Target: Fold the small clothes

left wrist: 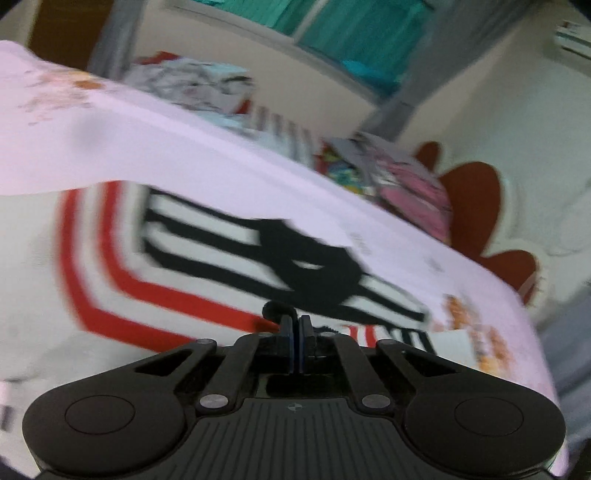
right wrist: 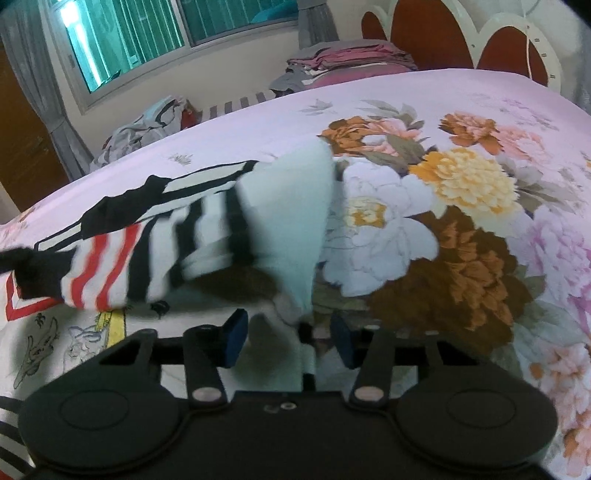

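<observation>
A small white shirt (left wrist: 192,258) with black and red stripes lies on the pink floral bedsheet (left wrist: 221,144). My left gripper (left wrist: 296,325) is shut on the shirt's black edge. In the right wrist view the same shirt (right wrist: 207,229) is partly lifted and folded over, with a pale white flap (right wrist: 291,214) hanging in front. My right gripper (right wrist: 290,332) is open, its blue pads (right wrist: 234,334) on either side of the flap's lower edge. The view is blurred by motion.
A loose heap of clothes (right wrist: 147,122) lies at the bed's far side under the window. A stack of folded clothes (right wrist: 347,59) sits near the red and white headboard (right wrist: 443,33). Flowered bedsheet (right wrist: 461,184) spreads to the right.
</observation>
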